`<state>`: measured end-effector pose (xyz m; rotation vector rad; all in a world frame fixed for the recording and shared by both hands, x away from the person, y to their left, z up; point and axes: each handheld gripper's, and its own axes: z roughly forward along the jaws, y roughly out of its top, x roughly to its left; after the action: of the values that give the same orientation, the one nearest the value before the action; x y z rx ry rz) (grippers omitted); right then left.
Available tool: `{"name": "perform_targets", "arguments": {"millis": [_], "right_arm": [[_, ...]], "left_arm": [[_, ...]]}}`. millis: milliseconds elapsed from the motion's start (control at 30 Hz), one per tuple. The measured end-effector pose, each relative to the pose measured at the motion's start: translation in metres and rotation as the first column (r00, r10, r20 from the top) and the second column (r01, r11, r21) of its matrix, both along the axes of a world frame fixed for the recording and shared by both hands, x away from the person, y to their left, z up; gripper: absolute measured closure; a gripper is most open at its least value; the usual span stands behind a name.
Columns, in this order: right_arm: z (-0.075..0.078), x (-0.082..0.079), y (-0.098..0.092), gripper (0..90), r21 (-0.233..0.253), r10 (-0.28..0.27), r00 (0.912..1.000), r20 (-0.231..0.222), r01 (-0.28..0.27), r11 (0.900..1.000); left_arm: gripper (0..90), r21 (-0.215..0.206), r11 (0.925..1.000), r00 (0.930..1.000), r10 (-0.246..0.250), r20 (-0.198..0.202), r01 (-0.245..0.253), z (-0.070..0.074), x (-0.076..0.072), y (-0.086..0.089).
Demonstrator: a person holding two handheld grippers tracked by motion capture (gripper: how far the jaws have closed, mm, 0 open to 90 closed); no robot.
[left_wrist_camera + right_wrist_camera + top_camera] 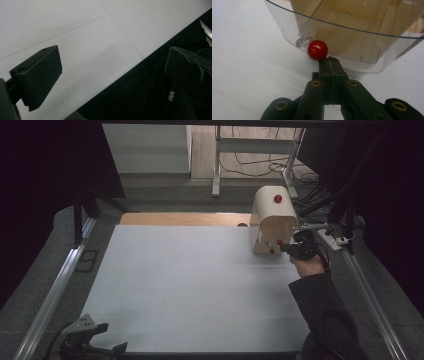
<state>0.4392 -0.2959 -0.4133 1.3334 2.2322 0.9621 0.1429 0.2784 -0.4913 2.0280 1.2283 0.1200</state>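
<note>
Pinching shut just below a red knob (317, 50), the right gripper (331, 60) has its fingers pressed together with nothing visible between them; the tips sit right against the knob's underside, touching or nearly so. In the high view the right gripper (298, 248) is at about 3 o'clock on the white desk (190, 285), held against the lower front of a cream bread-bin-shaped box (272, 220) with a rounded top. That box stands at roughly 2 o'clock, near the desk's far right edge, with a second red knob (278, 198) high on its curved face.

Seen from the right gripper view, the knob is mounted on a clear curved plastic cover (342, 32) over the box's pale interior. The knob looks hard, glossy and round, so I would expect it to be slippery: flat fingers could skid off unless they close across its widest part or behind it on the stem. The clear cover seems thin and light, probably stiff enough to swing by the knob but liable to flex or crack under a hard squeeze. The box itself looks light enough to slide if pushed.

The left gripper (95, 340) rests at about 7 o'clock by the near edge, its fingers (40, 75) spread wide and empty.
</note>
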Motion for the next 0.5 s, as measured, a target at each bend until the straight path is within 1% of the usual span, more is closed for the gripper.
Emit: {"name": "perform_targets", "arguments": {"millis": [500], "right_arm": [[0.000,0.017,0.004,89.2,-0.008,-0.019,0.9998,0.011,0.019,1.000]], "left_arm": [[1.3,0.002,1.0000,1.0000,0.001,-0.002,-0.001,0.000,0.000,0.000]]}}
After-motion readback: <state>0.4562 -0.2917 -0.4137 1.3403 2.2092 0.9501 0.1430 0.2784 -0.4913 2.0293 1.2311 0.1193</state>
